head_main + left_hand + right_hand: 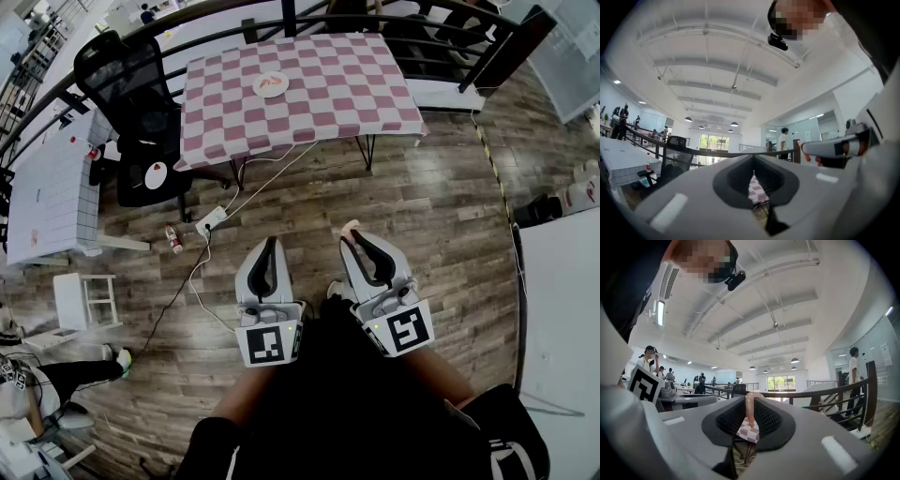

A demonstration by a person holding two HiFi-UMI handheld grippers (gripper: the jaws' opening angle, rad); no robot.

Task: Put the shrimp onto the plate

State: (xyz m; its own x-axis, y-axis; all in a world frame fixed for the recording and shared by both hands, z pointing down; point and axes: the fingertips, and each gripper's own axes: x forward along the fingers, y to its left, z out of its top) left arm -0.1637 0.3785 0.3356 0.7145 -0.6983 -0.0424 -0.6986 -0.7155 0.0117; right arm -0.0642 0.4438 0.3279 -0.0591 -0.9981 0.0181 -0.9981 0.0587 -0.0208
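A white plate (271, 84) with something red-orange on it sits on the pink-and-white checked table (319, 103), far ahead across the wooden floor. My right gripper (354, 236) is shut on a pale pink shrimp (350, 228), held level in front of my body. In the right gripper view the shrimp (749, 408) stands pinched between the black pads at the right gripper's (749, 417) tips, and the table shows small behind it. My left gripper (269, 242) is beside it, shut and empty. In the left gripper view the left gripper's (753, 172) jaws leave only a thin slit.
A black office chair (127, 75) stands left of the checked table, backed by a dark railing (234, 17). A power strip (211, 220) with its cable and a bottle (173, 239) lie on the floor. A white table (47, 187) and a white stool (84, 300) are at the left.
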